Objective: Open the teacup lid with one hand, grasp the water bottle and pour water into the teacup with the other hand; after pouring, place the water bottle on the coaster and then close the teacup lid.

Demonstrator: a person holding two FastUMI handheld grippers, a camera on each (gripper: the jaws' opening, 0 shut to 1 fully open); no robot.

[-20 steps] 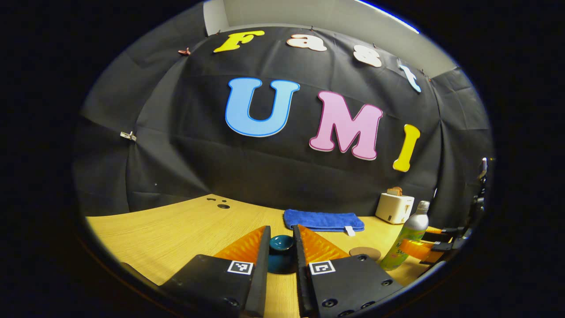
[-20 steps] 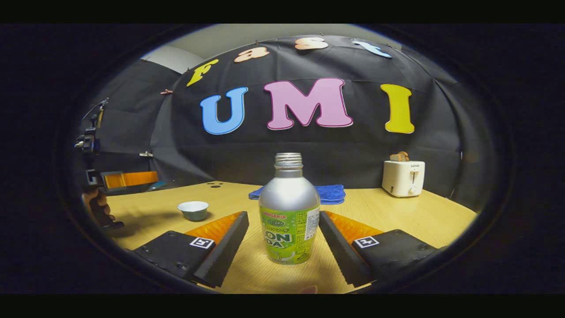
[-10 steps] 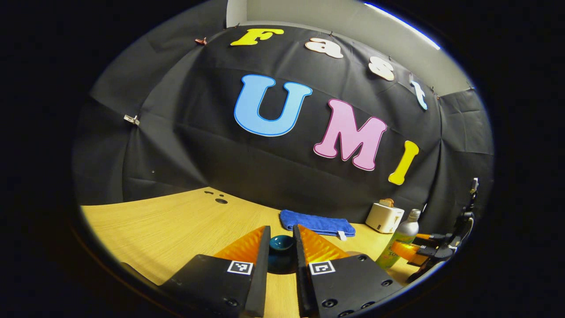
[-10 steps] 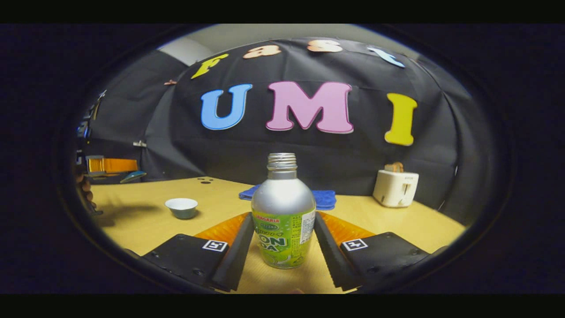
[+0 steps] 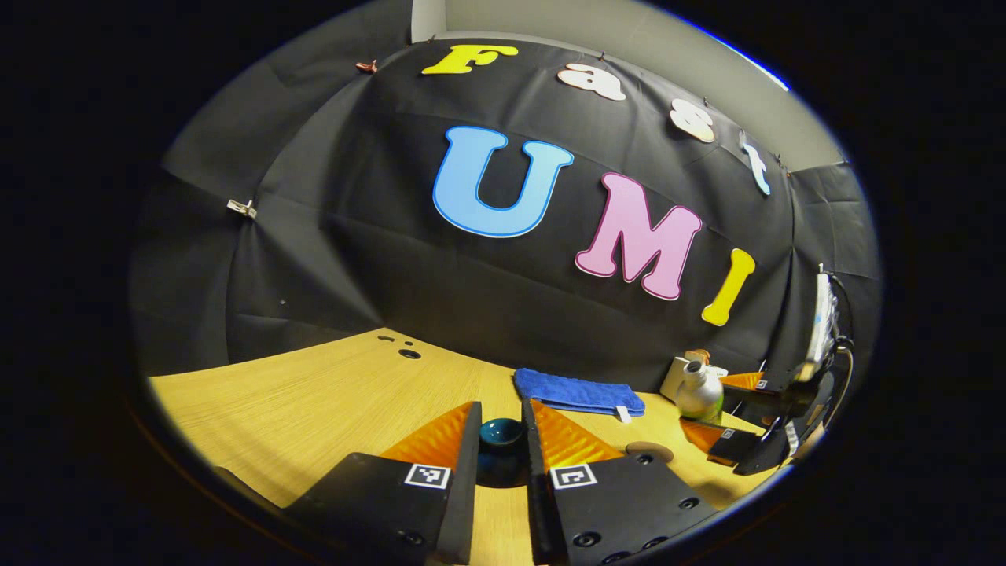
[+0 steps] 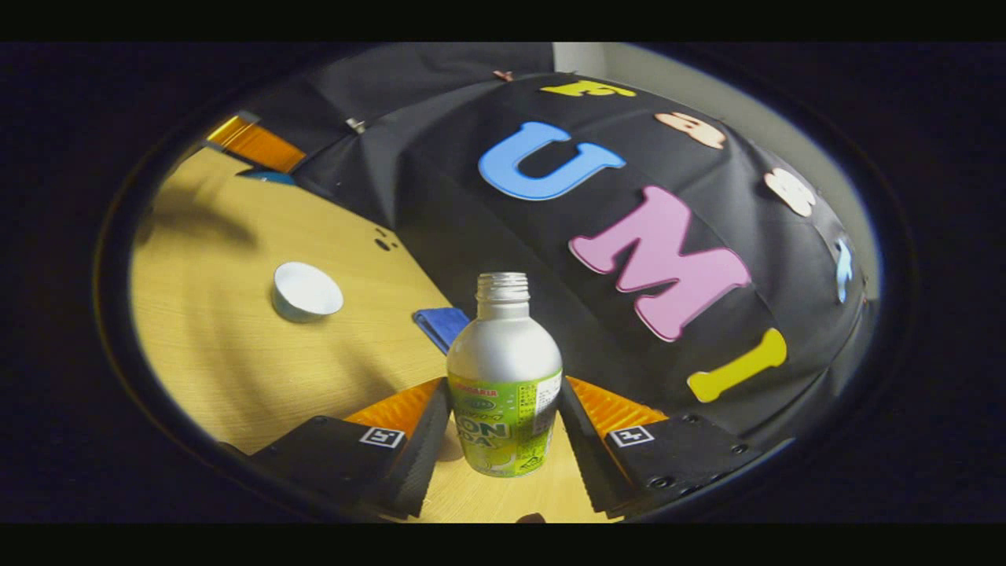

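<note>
- Currently the left tongs grip the dark teal teacup lid, held above the wooden surface.
- Right tongs are closed on the water bottle, uncapped and lifted clear of the surface.
- Teacup stands open, well apart from the bottle.
- Beside the bottle in the left gripper view: coaster, blue cloth, toaster behind it.

Rig appearance, both handheld grippers.
Left gripper and right gripper: wedge-shaped fingers on matte black mounting blocks, each block carrying a square black-and-white fiducial marker (one per block) and dark recessed screws near the edges.
</note>
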